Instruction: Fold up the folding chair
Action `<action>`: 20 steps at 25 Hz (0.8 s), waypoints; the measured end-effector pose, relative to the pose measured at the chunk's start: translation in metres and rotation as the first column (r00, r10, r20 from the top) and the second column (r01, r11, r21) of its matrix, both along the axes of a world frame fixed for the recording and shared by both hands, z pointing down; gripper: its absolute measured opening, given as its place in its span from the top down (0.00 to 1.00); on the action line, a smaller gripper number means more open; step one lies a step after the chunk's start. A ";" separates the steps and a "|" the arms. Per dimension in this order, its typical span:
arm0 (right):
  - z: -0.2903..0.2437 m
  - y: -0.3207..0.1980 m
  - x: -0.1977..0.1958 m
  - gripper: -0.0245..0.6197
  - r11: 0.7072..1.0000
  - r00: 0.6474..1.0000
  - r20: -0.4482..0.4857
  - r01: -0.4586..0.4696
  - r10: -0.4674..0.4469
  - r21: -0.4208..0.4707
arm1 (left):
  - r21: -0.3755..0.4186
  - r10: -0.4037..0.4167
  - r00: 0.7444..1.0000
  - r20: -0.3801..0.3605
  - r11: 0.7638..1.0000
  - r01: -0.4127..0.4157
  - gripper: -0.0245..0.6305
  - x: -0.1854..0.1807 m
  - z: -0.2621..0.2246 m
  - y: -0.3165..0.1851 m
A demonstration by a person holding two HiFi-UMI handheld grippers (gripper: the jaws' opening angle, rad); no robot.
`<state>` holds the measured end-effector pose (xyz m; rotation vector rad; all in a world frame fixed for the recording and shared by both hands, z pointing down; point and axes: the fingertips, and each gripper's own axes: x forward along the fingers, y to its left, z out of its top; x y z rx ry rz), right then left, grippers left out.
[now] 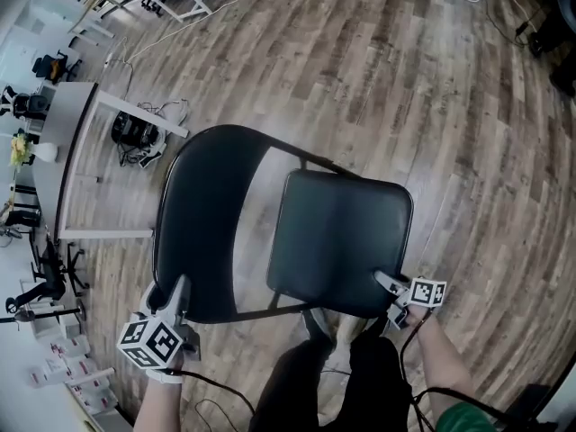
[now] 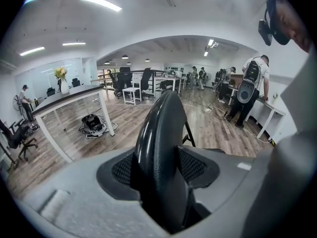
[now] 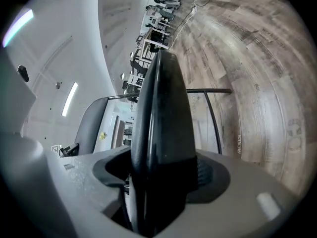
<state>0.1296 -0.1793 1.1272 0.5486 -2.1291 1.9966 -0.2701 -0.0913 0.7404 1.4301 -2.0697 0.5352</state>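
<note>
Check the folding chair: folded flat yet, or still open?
Open. The seat lies spread out from the backrest, floor showing between them; left gripper clamps the backrest, right gripper the seat.

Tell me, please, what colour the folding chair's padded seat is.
Black; the glossy padded seat shows best in the head view.

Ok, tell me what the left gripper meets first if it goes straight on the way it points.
The backrest. It stands edge-on between the left gripper's jaws, which are clamped on it, so a push forward would only run deeper onto it. What lies past it is unclear.
</note>
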 end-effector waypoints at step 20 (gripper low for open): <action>-0.186 0.016 -0.116 0.57 1.000 0.977 -0.214 0.024 -0.021 0.009 | 0.073 0.040 0.999 0.013 0.996 -0.040 0.67 -0.001 -0.122 0.007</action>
